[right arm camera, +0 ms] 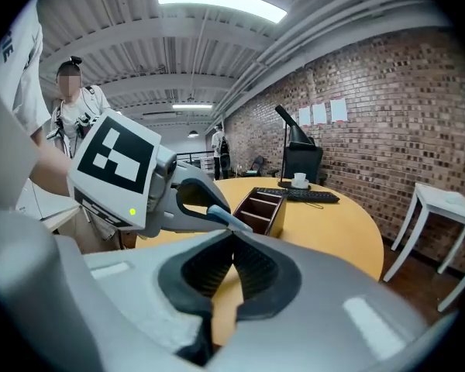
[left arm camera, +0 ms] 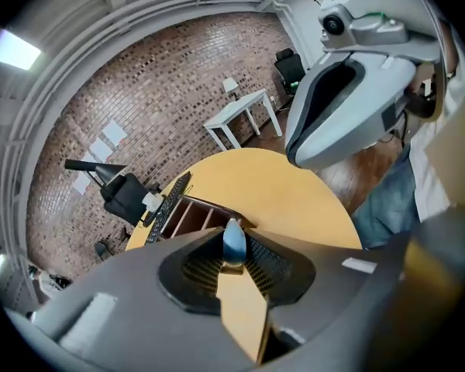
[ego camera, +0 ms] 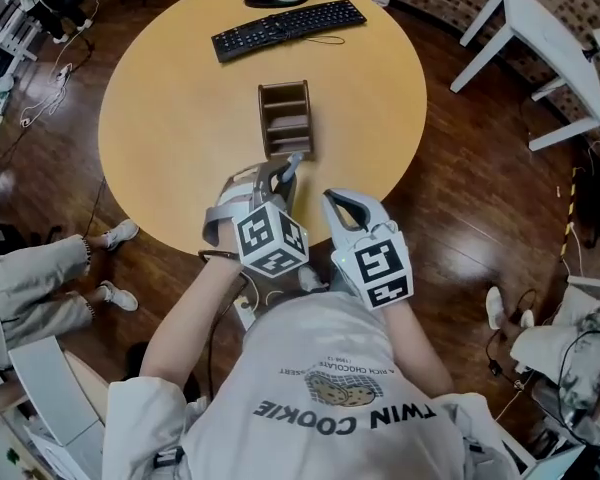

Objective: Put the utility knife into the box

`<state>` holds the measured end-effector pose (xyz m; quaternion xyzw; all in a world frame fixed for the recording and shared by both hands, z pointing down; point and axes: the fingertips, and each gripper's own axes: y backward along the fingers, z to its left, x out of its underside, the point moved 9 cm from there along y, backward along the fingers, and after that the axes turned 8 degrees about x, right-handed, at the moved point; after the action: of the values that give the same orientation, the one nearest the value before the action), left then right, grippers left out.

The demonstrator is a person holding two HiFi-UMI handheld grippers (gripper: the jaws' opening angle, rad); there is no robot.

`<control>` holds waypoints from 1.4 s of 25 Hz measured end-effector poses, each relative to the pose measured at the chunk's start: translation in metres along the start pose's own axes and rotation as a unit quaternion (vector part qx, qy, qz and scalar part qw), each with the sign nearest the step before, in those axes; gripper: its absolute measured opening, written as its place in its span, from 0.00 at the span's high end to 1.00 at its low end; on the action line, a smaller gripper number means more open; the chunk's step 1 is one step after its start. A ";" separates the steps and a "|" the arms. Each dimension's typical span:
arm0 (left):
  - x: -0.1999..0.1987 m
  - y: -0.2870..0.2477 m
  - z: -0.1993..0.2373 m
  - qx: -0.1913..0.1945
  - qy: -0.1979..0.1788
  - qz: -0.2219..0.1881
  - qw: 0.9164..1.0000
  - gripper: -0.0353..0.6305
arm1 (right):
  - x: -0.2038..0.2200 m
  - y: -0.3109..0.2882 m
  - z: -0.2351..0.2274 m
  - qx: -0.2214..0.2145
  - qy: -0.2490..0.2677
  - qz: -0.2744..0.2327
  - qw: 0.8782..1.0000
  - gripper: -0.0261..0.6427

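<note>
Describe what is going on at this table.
A person holds a gripper in each hand over the near edge of the round table. The left gripper is shut on the knife, pointing at the wooden box just ahead. The knife isn't in the box yet. The right gripper is beside the left one, shut and empty. A keyboard lies at the table's far side.

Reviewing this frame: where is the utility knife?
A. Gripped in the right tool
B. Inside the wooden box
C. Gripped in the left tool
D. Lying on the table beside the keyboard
C: the left tool is shut on the utility knife, whose blue tip pokes out between its jaws, short of the box. The right tool has nothing between its jaws.
</note>
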<state>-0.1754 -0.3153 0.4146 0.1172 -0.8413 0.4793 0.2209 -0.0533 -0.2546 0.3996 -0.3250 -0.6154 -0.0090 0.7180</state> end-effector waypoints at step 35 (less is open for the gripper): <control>-0.006 -0.092 0.015 0.041 -0.127 0.125 0.983 0.83 | 0.004 -0.032 -0.056 -0.014 -0.014 0.019 1.000 0.96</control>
<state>-0.1365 -0.3760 0.4744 0.0801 -0.8502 0.5183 0.0461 -0.0166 -0.3050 0.4165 -0.3465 -0.6190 0.0009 0.7048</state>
